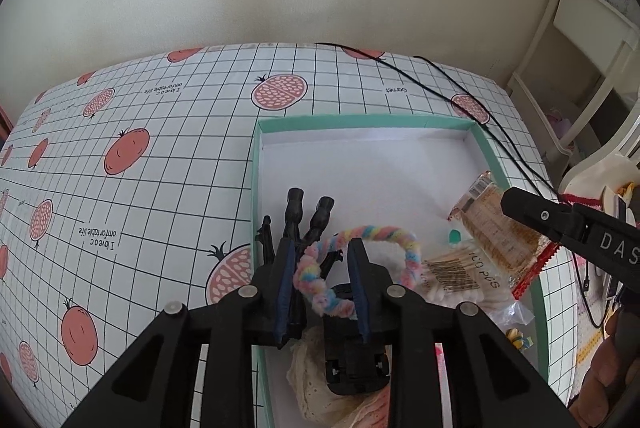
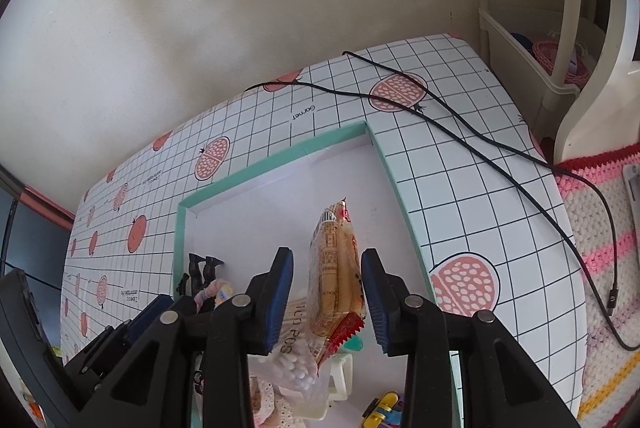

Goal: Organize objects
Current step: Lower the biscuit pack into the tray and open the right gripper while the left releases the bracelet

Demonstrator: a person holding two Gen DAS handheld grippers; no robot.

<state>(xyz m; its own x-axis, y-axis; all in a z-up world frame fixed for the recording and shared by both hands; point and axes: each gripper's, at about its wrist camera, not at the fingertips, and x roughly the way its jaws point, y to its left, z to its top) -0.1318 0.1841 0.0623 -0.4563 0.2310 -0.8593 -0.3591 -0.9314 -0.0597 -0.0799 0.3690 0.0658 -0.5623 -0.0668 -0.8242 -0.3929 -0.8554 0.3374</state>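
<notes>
A teal-rimmed white tray (image 1: 360, 119) lies on the pomegranate-print tablecloth (image 1: 160, 147). My left gripper (image 1: 323, 284) hovers open over the tray's near left part. A pastel twisted ring (image 1: 400, 244) loops between and past its blue pads (image 1: 285, 292), and a black booted figure (image 1: 296, 220) lies just ahead. My right gripper (image 2: 327, 292) is open, its pads on either side of a biscuit packet (image 2: 336, 260) without clearly pressing it. One right finger (image 1: 532, 211) shows above that packet (image 1: 492, 228) in the left wrist view. A black part (image 1: 352, 356) sits under the left gripper.
A bag of cotton swabs (image 1: 452, 276), cream lace cloth (image 1: 316, 388) and a small yellow toy (image 2: 384, 412) also lie in the tray (image 2: 280, 151). Black cables (image 2: 460, 123) cross the table's far right. A white shelf (image 1: 580, 39) and a crochet blanket (image 2: 600, 248) stand right of the table.
</notes>
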